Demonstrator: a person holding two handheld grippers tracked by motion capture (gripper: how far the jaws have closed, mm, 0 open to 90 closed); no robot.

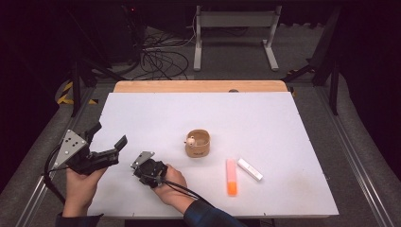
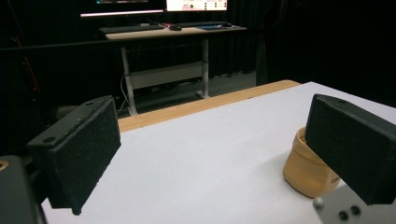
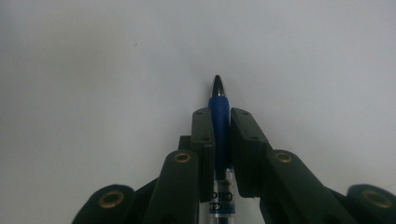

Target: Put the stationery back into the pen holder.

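right gripper (image 3: 219, 123) has its jaws clamped on a blue pen (image 3: 220, 116) over the white bench (image 1: 156, 118); left gripper (image 1: 109, 140) jaws gape wide, holding nothing

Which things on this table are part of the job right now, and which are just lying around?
In use:
right gripper
blue pen, clamped in it

Lying about:
wooden cup
orange highlighter
white marker
left gripper, open, holding nothing

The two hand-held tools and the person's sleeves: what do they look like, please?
The left tool is black, with two broad flat jaws faced in rough black pads, a grey three-cornered plate with dark holes on top, and a black cable trailing from it. The right tool is black too, with a smaller grey plate, brass-coloured rivets on its arms and a black cable. Both sleeves are dark blue.
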